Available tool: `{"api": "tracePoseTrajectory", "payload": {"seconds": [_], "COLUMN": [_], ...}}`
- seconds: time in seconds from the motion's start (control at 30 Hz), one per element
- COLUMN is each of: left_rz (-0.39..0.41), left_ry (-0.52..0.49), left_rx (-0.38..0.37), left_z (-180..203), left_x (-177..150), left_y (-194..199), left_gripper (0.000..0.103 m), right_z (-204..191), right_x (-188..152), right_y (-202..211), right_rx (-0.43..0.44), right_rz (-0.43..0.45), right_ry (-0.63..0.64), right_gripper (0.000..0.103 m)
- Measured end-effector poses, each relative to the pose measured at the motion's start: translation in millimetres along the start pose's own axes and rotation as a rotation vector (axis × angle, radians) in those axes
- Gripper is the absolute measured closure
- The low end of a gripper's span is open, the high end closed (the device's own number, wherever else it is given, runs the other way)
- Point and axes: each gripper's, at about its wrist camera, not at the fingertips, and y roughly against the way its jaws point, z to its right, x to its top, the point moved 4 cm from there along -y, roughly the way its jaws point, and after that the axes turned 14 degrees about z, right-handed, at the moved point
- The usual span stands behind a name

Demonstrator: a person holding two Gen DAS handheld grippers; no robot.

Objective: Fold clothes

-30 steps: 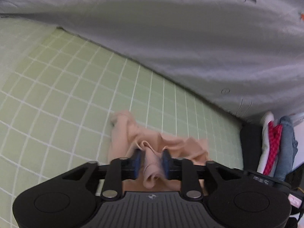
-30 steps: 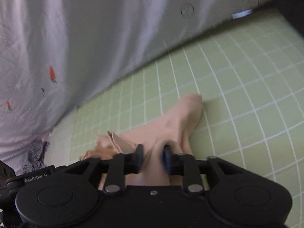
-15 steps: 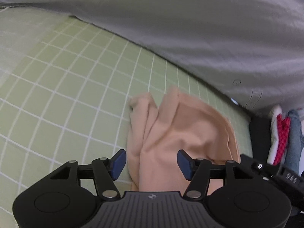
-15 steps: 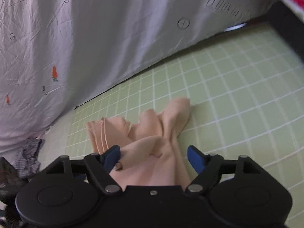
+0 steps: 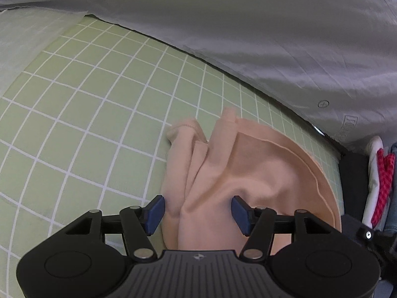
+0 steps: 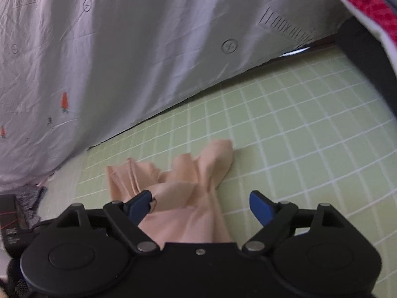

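the peach garment (image 5: 248, 173) lies in a loose, bunched heap on the green checked mat (image 5: 86, 124), near the hanging grey sheet (image 5: 248, 37) that borders the mat's far edge, and every other thing is placed against that garment. the left gripper (image 5: 197, 209) hovers low over the garment's near side with its blue pads spread apart, cloth rising between them but not pinched; that low, straddling pose suits either taking hold of a ridge of cloth or having just let one go, and the pictures do not settle which. the right gripper (image 6: 201, 204) sits over the garment's near end as well, its jaws wide apart, the left pad brushing a fold and the right pad over bare mat beside the cloth. the garment shows several soft ridges and an overlapped flap with a stitched hem, so it is not a neat flat fold. a stack of other clothes (image 5: 379, 173), red checked among them, stands off to the garment's right
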Motion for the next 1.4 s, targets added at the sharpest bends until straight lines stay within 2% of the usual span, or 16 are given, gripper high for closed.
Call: {"api": "tracePoseTrajectory", "payload": {"seconds": [0.3,0.47,0.53,0.67,0.7,0.77,0.83,0.9,0.93,1.07,1.13,1.27,1.4], "left_rz": [0.046,0.035,0.03,0.027,0.021,0.014,0.013,0.025,0.03,0.029,0.014,-0.032,-0.065], "left_ry": [0.029,0.036,0.05,0.057,0.057,0.091,0.121,0.122,0.12,0.058,0.048,0.019,-0.1], "left_rx": [0.068,0.038,0.017,-0.025,-0.038,-0.07,-0.086,-0.096,-0.104,-0.192,-0.256,-0.397,-0.528], "left_z": [-21.7,-16.6,-15.2,-10.6,-9.4,-9.1,-10.2,-6.6,-3.7,26.2,46.7,98.6,161.7], "left_x": [9.0,8.2,6.5,5.1,4.7,1.4,-3.6,-6.5,-7.5,-16.8,-25.8,-52.8,-92.5], "left_y": [-6.7,-4.9,-5.6,-9.3,-10.4,-11.0,-9.7,-3.2,1.1,26.8,40.7,65.0,84.0], "left_gripper": [0.043,0.043,0.043,0.045,0.046,0.062,0.081,0.086,0.088,0.089,0.089,0.089,0.09], "right_z": [-18.6,-13.8,-10.2,-7.8,-8.4,-9.5,-13.1,-13.6,-12.4,-0.9,1.2,15.6,49.0], "right_x": [9.3,-10.5,-15.8,-24.5,-26.1,-29.4,-35.3,-39.3,-40.7,-34.3,-27.6,-15.6,0.3], "right_y": [8.3,-26.2,-44.9,-67.9,-71.6,-79.2,-80.2,-74.1,-67.6,-25.0,9.1,78.1,141.8], "right_rx": [0.012,-0.023,-0.023,-0.034,-0.041,-0.056,-0.01,0.007,0.019,0.021,0.027,-0.005,-0.072], "right_rz": [0.08,-0.046,-0.102,-0.146,-0.151,-0.161,-0.17,-0.158,-0.151,-0.083,-0.028,0.075,0.184], "right_ry": [0.058,0.082,0.041,-0.003,0.0,0.005,-0.01,0.0,-0.017,-0.117,-0.144,-0.124,-0.112], "right_gripper": [0.014,0.014,0.014,0.017,0.02,0.042,0.059,0.078,0.081,0.084,0.084,0.084,0.084]}}
